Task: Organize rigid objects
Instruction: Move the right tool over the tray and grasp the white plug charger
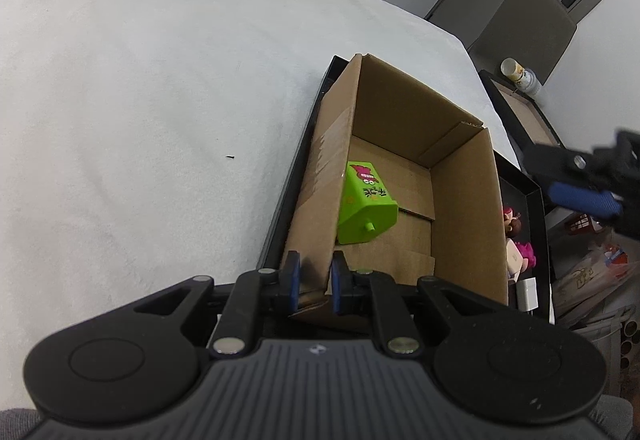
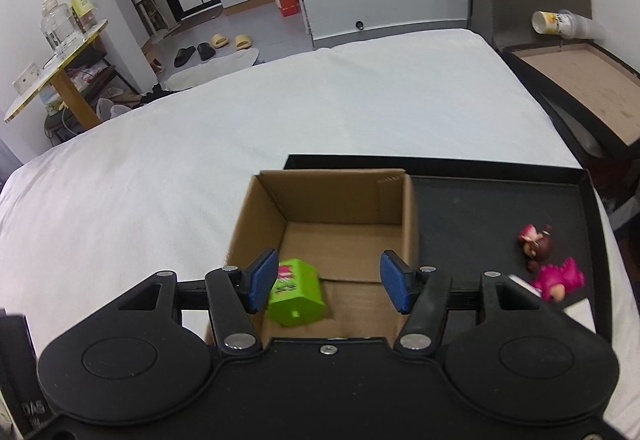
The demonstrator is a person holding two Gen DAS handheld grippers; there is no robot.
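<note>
An open cardboard box (image 1: 400, 111) (image 2: 332, 199) stands at the left end of a black tray (image 1: 288, 191) (image 2: 480, 207) on a white cloth. A green toy carton (image 1: 366, 207) (image 2: 298, 294) lies on its side on the box floor by the left wall. My left gripper (image 1: 317, 280) is shut on the box's near left wall. My right gripper (image 2: 330, 282) hovers over the box's near edge, open, with its pads clear of the green carton below. One of its blue pads (image 1: 584, 197) shows blurred at the right in the left wrist view.
Two small dolls, one brown-haired (image 2: 538, 244) and one pink (image 2: 560, 278), lie on the tray right of the box, next to a white block (image 1: 528, 292). Beyond the cloth's right edge sit another black tray (image 2: 580, 87) and a tipped cup (image 2: 560, 23).
</note>
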